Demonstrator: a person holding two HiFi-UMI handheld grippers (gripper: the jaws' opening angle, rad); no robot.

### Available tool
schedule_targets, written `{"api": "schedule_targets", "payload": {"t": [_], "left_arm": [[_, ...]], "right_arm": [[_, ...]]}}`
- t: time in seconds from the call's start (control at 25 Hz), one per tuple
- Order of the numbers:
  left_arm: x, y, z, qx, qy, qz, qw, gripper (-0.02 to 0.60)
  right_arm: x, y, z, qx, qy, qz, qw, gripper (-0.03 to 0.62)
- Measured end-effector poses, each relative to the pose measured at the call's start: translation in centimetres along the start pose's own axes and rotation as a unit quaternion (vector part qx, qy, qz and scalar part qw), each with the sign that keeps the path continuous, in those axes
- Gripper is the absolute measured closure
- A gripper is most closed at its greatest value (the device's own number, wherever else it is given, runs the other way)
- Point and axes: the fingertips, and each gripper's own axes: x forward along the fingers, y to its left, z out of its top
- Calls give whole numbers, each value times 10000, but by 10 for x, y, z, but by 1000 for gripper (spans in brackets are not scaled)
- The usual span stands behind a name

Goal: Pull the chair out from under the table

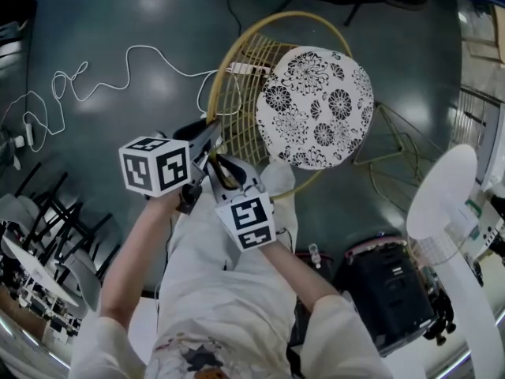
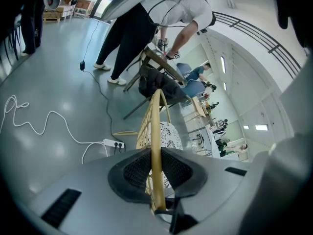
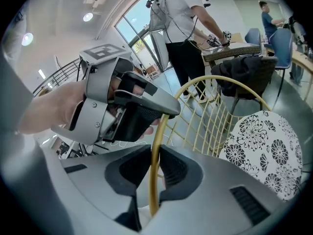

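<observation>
The glossy grey-green floor [image 1: 110, 22] carries everything here. The yellow wire chair [image 1: 316, 105], its round seat flower-patterned, stands on the floor straight ahead of both tongs. Its back hoop reaches to the left tongs [image 1: 211, 136] and the right tongs [image 1: 227, 170]. A white cable [image 1: 126, 54] snakes over the floor beyond and to the left of the left tongs. It runs to a white power strip [image 2: 113, 144] lying ahead of those tongs, just left of the hoop. A black bag [image 1: 387, 290] sits right of the right tongs, nearer the person. Dark-legged chairs [image 1: 63, 212] crowd the floor left of the left tongs.
</observation>
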Motion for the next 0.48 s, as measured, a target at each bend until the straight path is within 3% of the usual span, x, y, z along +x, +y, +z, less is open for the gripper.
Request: {"api": "schedule_targets", "payload": {"t": [0.16, 0.32, 0.48], "left_arm": [[0, 0, 3, 42, -94, -20, 9999, 512], [-7, -2, 3, 522, -63, 7, 9986, 506], [-20, -6, 3, 682, -115, 187, 9974, 485]], "right_arm": [[2, -1, 1, 39, 8, 36, 10000, 537], [3, 1, 5, 142, -16, 258, 9996, 537], [-15, -18, 30, 111, -260, 70, 9996, 513]]}}
